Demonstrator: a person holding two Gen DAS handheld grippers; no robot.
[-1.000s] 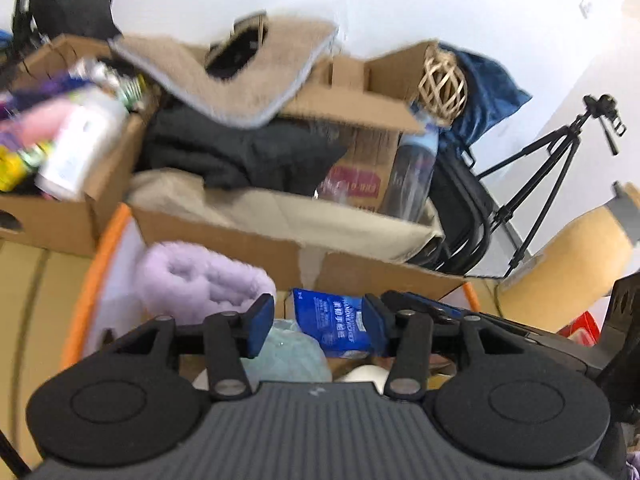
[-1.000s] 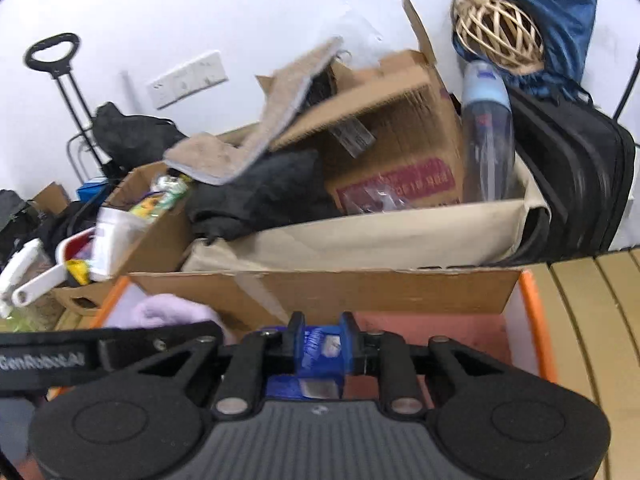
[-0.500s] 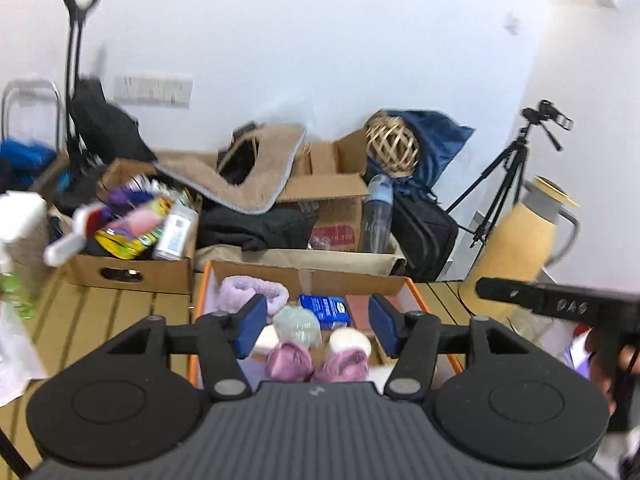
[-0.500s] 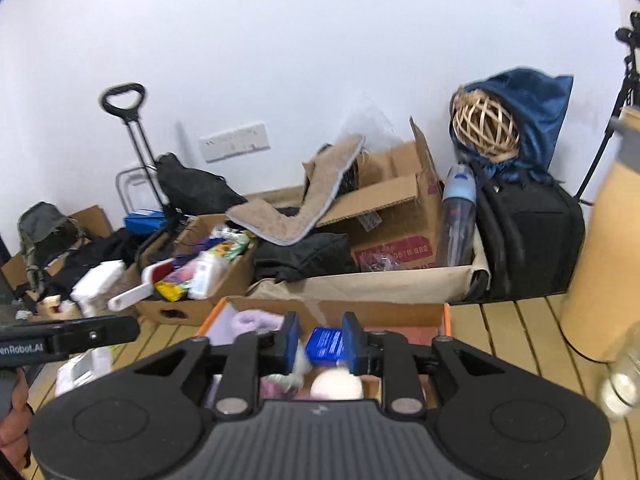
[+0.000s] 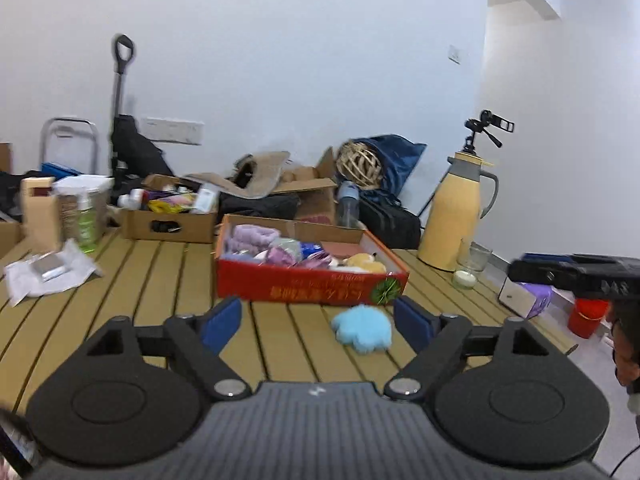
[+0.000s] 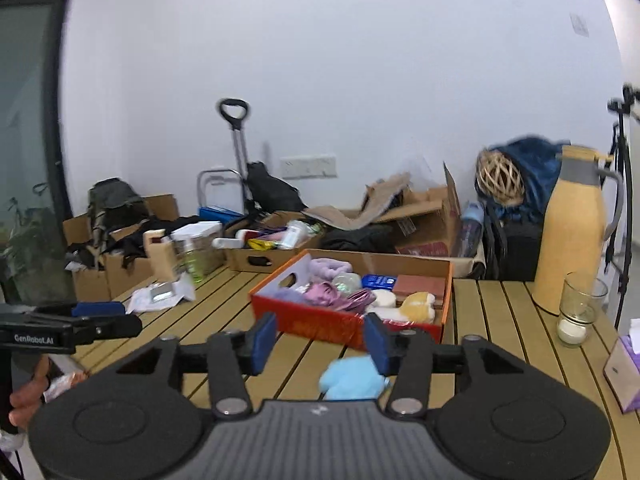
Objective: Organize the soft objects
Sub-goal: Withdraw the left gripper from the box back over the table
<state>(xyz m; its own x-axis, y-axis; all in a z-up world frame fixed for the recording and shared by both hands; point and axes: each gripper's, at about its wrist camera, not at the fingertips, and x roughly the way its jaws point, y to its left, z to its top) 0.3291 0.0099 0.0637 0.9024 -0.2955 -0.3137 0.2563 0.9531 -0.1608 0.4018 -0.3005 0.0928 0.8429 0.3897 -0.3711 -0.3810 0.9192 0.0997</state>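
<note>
Left gripper (image 5: 318, 318) and right gripper (image 6: 320, 344): both released, jaws wide, empty. Blue plush paw (image 5: 363, 328) lies alone on slatted table (image 5: 160, 272), at 6 o'clock of red box (image 5: 312, 282). Advice: straddle paw centrally, pinch gently, lift clear over box wall.

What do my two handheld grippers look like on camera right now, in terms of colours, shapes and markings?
Both match: the left gripper and right gripper have matte black bodies with a ribbed grey centre, two round discs, silver pivot screws and blue pads on the fingers. Seen from the right wrist camera, the left unit carries white "GenRobot.AI" lettering. A thin dark cable shows at the lower right edge of the left view.
</note>
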